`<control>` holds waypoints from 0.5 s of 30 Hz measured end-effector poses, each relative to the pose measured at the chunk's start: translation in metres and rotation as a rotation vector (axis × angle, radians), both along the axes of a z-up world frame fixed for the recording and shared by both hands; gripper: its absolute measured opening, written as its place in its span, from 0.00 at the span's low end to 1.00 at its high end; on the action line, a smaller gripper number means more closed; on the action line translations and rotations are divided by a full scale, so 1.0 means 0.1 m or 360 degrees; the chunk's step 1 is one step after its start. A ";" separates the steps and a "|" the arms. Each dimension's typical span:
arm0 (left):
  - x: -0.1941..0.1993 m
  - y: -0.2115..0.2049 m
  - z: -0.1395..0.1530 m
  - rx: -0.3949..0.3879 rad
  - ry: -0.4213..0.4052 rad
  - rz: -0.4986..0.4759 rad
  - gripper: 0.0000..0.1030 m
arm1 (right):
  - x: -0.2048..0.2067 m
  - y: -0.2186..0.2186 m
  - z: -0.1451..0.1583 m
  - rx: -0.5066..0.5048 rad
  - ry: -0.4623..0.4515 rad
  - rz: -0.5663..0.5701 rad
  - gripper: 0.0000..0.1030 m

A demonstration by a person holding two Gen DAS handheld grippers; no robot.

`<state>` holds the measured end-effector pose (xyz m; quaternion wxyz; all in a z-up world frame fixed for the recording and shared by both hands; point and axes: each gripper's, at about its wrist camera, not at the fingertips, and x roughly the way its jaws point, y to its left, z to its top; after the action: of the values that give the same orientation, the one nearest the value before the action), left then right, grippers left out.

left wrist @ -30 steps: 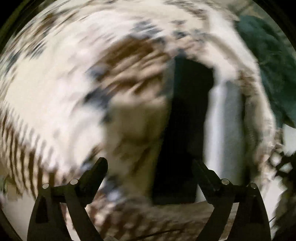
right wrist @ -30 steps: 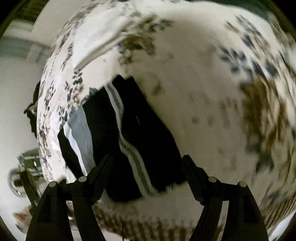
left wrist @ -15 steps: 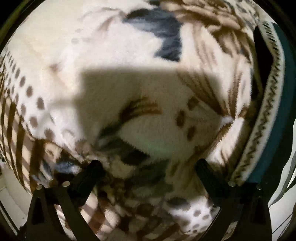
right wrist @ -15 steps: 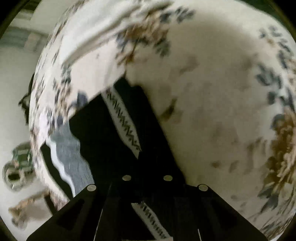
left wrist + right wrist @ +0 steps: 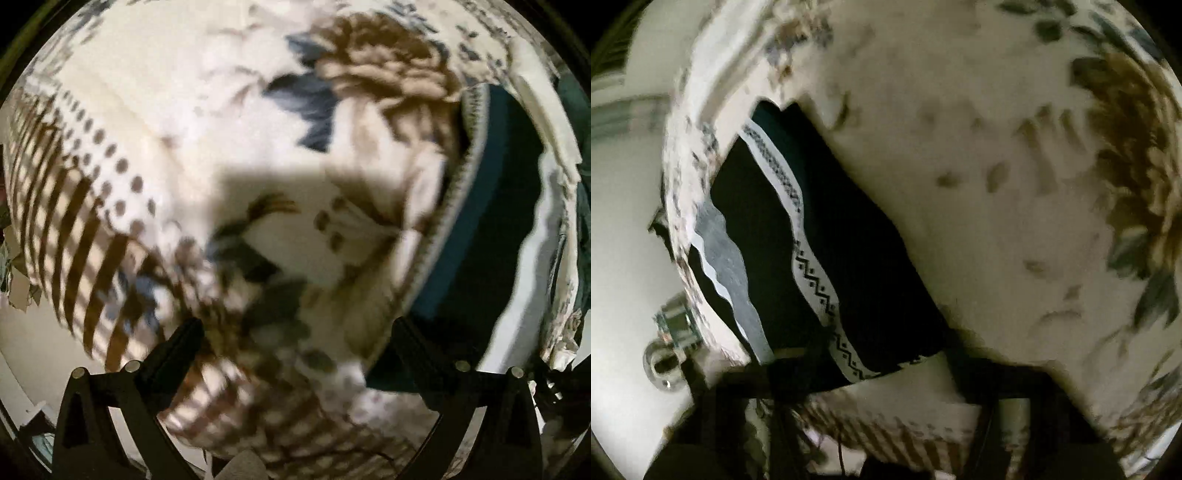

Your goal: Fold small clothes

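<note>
Over the left edge of the bed, the left gripper points almost straight down at a cream fleece blanket printed with brown flowers, dots and stripes. Its jaws have just been opening and stand spread wide. Nothing is caught between them; only the blanket's shadowed surface shows in the gap, and whether the fingertips touch the fleece cannot be told through the blur. The left finger sits over the striped border. The right finger sits at the edge of the dark garment, which lies on the blanket to the gripper's right, with a pale patterned band running along its near side.

Further right, the right gripper is tilted steeply down toward the same garment. Its jaws have just been closing and then eased slightly apart; they are nearly together. As far as the smeared picture allows, they pinch the garment's lower hem, which draws in to the fingers. The garment spreads away from the gripper across the blanket, black with a white zigzag band running its length. A grey strip with a wavy white edge lies along its left side, near the blanket's border.
</note>
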<state>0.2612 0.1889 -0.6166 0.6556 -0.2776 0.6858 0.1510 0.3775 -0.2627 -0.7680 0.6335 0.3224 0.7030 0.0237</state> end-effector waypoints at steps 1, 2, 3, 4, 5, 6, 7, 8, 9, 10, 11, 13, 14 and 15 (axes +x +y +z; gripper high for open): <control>0.02 -0.04 0.04 0.0000 -0.0011 -0.0008 1.00 | -0.02 0.04 0.04 -0.0022 -0.0032 0.0005 0.09; 0.02 -0.06 0.09 0.0002 -0.0026 -0.0023 1.00 | -0.07 0.07 0.14 -0.0064 -0.0080 0.0003 0.09; 0.06 -0.12 0.14 -0.0004 -0.0047 -0.0054 1.00 | -0.10 0.08 0.23 -0.0085 -0.0109 -0.0006 0.09; 0.02 -0.16 0.18 -0.0011 -0.0056 -0.0079 1.00 | -0.12 0.09 0.32 -0.0096 -0.0137 -0.0017 0.08; 0.06 -0.23 0.20 -0.0023 -0.0069 -0.0107 1.00 | -0.14 0.09 0.41 -0.0106 -0.0159 -0.0028 0.08; 0.11 -0.31 0.20 -0.0051 -0.0087 -0.0147 1.00 | -0.16 0.08 0.53 -0.0109 -0.0191 -0.0043 0.08; 0.15 -0.39 0.17 -0.0066 -0.0091 -0.0182 1.00 | -0.17 0.07 0.61 -0.0108 -0.0208 -0.0048 0.08; 0.15 -0.46 0.16 -0.0069 -0.0091 -0.0205 1.00 | -0.19 0.05 0.68 -0.0122 -0.0225 -0.0054 0.08; 0.19 -0.52 0.10 -0.0068 -0.0089 -0.0238 1.00 | -0.20 0.03 0.72 -0.0133 -0.0226 -0.0053 0.08; 0.23 -0.58 0.02 -0.0057 -0.0083 -0.0265 1.00 | -0.21 -0.02 0.72 -0.0158 -0.0214 -0.0039 0.08; 0.25 -0.60 -0.05 -0.0038 -0.0069 -0.0287 1.00 | -0.21 -0.03 0.66 -0.0195 -0.0192 -0.0024 0.08; 0.27 -0.64 -0.23 -0.0023 -0.0006 -0.0318 1.00 | -0.21 -0.06 0.46 -0.0245 -0.0100 0.0001 0.08; 0.27 -0.62 -0.31 -0.0048 0.0010 -0.0305 1.00 | -0.20 -0.05 0.28 -0.0235 -0.0021 0.0052 0.10; 0.29 -0.60 -0.36 -0.0073 0.0020 -0.0284 1.00 | -0.19 -0.05 0.13 -0.0206 0.0059 0.0089 0.11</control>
<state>0.2897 0.1293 -0.6525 0.6556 -0.2294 0.7152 0.0782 0.3582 -0.2675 -0.7552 0.6390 0.2613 0.7234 -0.0102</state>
